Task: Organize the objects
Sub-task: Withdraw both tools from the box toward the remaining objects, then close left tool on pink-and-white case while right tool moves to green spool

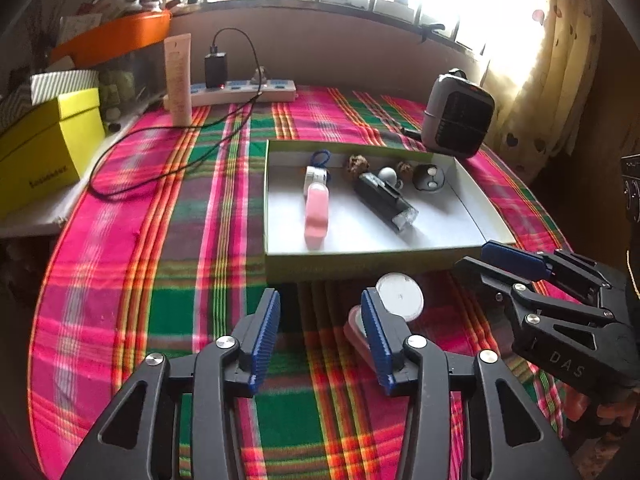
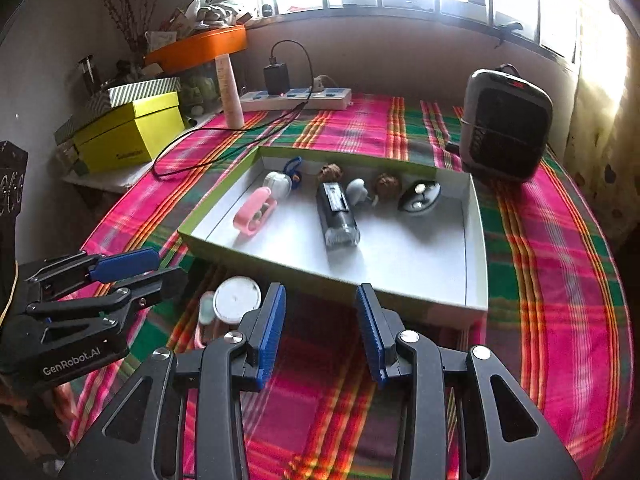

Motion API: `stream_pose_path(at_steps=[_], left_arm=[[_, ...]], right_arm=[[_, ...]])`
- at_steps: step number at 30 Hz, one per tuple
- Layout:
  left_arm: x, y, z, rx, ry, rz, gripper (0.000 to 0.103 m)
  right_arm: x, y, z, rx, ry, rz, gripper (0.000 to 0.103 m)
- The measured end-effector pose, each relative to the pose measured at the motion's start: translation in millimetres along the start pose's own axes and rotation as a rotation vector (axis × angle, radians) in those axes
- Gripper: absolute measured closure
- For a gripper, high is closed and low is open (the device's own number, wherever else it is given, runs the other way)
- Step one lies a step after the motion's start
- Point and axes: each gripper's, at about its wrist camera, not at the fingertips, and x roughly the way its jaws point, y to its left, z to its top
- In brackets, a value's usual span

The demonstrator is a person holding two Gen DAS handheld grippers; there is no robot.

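Hovering over plaid cloth, left gripper jaws apart, nothing between; round white-lidded jar sits just past its right finger, outside the gap. Right gripper also parted, empty. Jar just in front of tray near wall

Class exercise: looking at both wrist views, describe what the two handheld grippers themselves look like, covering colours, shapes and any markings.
Both are matte black plastic frames with triangular cut-outs and silver round pivot bolts. Each finger ends in a ribbed blue pad. The left gripper carries white "GenRobot.AI" lettering on its body; the right gripper shows embossed letters "DAS".
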Motion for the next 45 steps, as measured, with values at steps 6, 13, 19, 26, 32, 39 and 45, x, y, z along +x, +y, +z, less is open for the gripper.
stream_pose_path(at_steps=[6,13,19,26,32,39,45], left_arm=[[-1.1,-4.5,-11.6,-0.01,0.018,-0.057,0.053],[4.2,-17.0,-21.0,-0.005,0.05,-0.09,0.051],[14.2,-25.2,-26.2,0.007,0.077,-0.065,0.051],[21.5,-23.5,-28.5,0.006,0.09,-0.029,0.051],[20.6,-15.0,-28.8,0.001,0.091,0.005,0.051],[21.8,-6.5,-26.8,0.005,0.083,0.024,0.051],[29.4,-9.7,-20.8,0.047,0.071,0.057,0.051]], right_arm=[[-7.4,1.7,-12.2,0.005,-0.011,-0.004,0.065],[-11.3,-0.5,-23.9,0.005,-0.004,-0.027,0.065],[-13.2,-3.5,-30.0,0.013,0.0,-0.031,0.064],[-10.1,-0.7,-32.5,0.004,0.013,-0.024,0.064],[-6.2,1.0,-31.9,0.002,0.02,-0.017,0.064],[-1.6,5.7,-32.1,-0.007,0.033,-0.01,0.064],[-1.4,7.3,-32.4,-0.01,0.038,-0.015,0.064]])
